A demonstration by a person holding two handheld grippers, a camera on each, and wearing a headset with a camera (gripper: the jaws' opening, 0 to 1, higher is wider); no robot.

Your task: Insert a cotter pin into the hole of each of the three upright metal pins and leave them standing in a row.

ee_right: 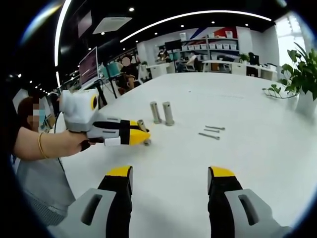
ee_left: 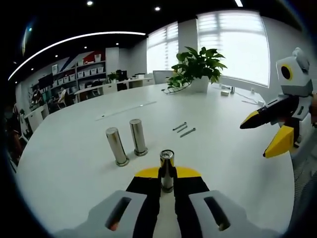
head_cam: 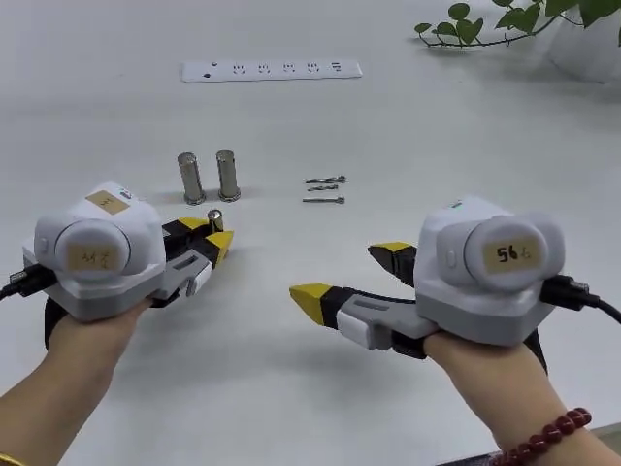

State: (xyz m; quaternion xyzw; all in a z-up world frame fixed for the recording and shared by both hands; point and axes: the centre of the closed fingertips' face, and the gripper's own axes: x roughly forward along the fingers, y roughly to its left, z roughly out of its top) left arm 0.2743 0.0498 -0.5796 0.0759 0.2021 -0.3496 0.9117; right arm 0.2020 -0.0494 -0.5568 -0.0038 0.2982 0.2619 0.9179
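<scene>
Lower left of the head view, the left gripper [head_cam: 215,241] has its fingers pinching one metal pin [head_cam: 215,219] low on its shaft. The pin is upright and either on the bench [head_cam: 437,126] or just above it; I cannot tell which. Lower right, the right gripper [head_cam: 349,275] has its fingers spread wide with nothing between them.

The risks, as I judge them:
- The smooth pin could twist or slip in that low hold, turning its hole away.
- Swinging it could knock over the two pins [head_cam: 227,175] standing close together just beyond.
- The three cotter pins [head_cam: 324,189], thin and lying flat near the middle of the frame, may skid or come up crooked under blunt fingertips.

The bench is white, matte and broad. Further up lie a white power strip [head_cam: 272,70] and, upper right, a trailing plant [head_cam: 505,19]. The gripper views show an open office behind, with shelves, large windows, ceiling lights and a few people.
</scene>
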